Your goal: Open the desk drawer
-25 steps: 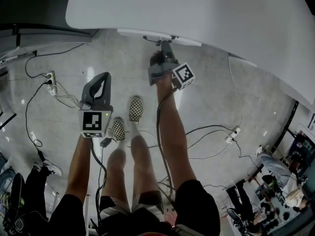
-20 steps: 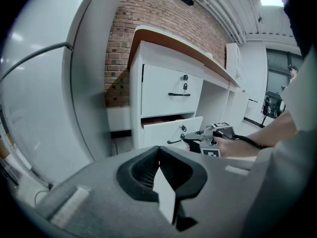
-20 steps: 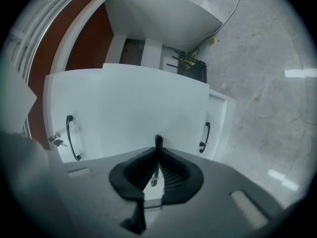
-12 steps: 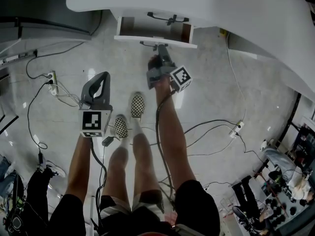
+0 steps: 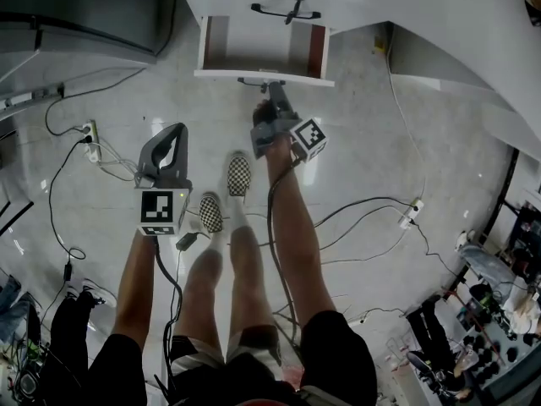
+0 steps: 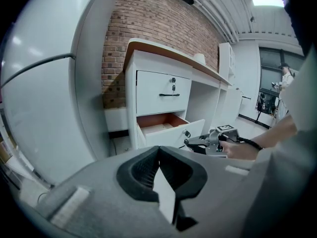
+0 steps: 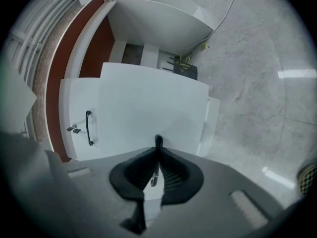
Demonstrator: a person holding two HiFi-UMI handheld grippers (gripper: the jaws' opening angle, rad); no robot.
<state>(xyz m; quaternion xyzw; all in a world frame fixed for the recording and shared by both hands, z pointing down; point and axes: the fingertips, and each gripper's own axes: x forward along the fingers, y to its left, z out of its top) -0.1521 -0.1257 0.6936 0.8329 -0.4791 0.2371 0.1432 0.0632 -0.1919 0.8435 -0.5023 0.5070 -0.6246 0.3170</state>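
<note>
The white desk (image 6: 148, 58) has an upper drawer (image 6: 163, 90) that is closed and a lower drawer (image 5: 264, 47) pulled out, its brown-sided inside showing. My right gripper (image 5: 264, 90) is shut on the lower drawer's black handle (image 7: 158, 142), tight against the white drawer front (image 7: 148, 108). In the left gripper view the right gripper (image 6: 200, 143) shows at that drawer's front. My left gripper (image 5: 172, 138) hangs over the floor to the left, away from the desk. Its jaws are together with nothing between them.
Cables and power strips (image 5: 87, 134) lie on the grey floor on both sides. The person's checkered shoes (image 5: 239, 176) stand between the grippers. A grey cabinet (image 5: 76, 15) stands left of the desk. Other people sit at the far right (image 5: 499, 303).
The lower drawer has slid out from under the desktop toward the person, drawn by the right gripper on its handle. The left gripper has shifted only a little.
</note>
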